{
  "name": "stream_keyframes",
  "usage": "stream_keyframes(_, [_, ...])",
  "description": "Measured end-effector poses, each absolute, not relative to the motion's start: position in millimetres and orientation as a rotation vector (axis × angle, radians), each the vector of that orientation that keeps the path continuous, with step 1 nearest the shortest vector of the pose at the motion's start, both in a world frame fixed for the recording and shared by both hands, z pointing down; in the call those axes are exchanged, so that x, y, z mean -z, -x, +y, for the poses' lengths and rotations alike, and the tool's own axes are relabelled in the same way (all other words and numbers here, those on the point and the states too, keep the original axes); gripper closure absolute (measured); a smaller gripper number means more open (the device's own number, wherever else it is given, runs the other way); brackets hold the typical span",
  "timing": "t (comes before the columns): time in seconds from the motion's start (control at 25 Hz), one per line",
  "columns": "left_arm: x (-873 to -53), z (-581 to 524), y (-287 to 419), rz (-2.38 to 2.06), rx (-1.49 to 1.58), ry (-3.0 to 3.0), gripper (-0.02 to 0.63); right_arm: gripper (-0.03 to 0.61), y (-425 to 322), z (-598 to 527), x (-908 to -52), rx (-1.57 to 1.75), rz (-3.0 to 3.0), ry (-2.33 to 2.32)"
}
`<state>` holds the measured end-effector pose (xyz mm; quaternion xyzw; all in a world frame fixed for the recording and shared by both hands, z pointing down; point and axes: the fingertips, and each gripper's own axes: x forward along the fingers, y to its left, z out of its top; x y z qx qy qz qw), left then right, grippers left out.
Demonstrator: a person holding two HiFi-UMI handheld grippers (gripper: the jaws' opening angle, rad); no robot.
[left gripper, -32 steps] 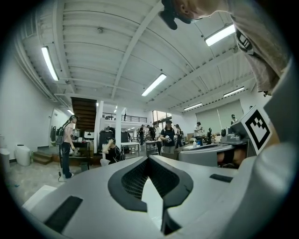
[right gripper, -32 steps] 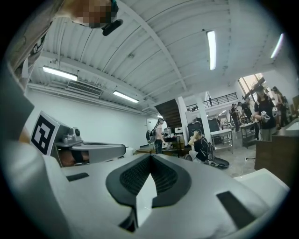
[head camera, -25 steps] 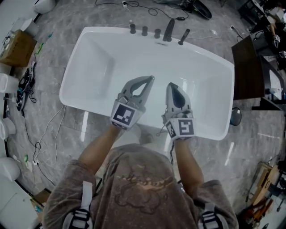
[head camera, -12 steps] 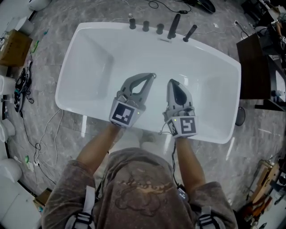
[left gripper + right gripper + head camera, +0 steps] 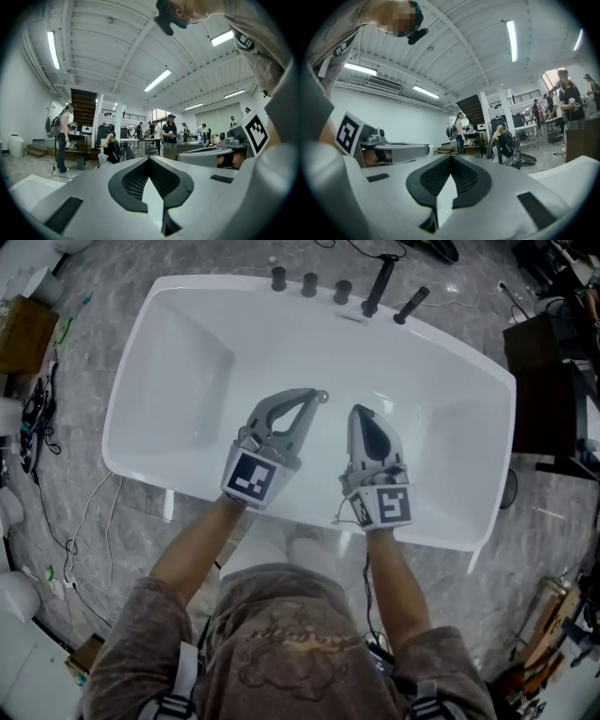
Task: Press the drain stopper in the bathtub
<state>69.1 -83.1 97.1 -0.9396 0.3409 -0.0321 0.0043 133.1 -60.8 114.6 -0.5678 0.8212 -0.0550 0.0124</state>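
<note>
A white bathtub (image 5: 187,362) fills the head view below me. I cannot make out its drain stopper; the grippers cover the middle of the tub floor. My left gripper (image 5: 317,397) hangs over the tub's centre, shut with nothing in it. My right gripper (image 5: 361,412) hangs just to its right, also shut and holding nothing. In the left gripper view the left gripper (image 5: 149,158) points level across a workshop, its tips together. The right gripper view shows the right gripper (image 5: 451,157) the same way, with a strip of tub rim (image 5: 576,171) at the right.
A dark spout (image 5: 380,285) and several dark knobs (image 5: 309,283) stand on the tub's far rim. Cables (image 5: 42,418) and a cardboard box (image 5: 23,334) lie on the floor at left. A dark cabinet (image 5: 553,381) stands at right. People stand far off in the workshop (image 5: 169,131).
The head view has leaned further over the tub, so the tub's far rim sits higher in the picture. Both grippers stay side by side and shut.
</note>
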Motion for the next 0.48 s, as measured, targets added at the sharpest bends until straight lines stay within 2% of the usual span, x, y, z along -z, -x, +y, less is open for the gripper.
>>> stream_keyframes(0.48, [-165, -114, -61, 1.069, 0.109, 2.960, 0.612, 0.578, -124, -90, -183, 0.199, 2.565, 1.771])
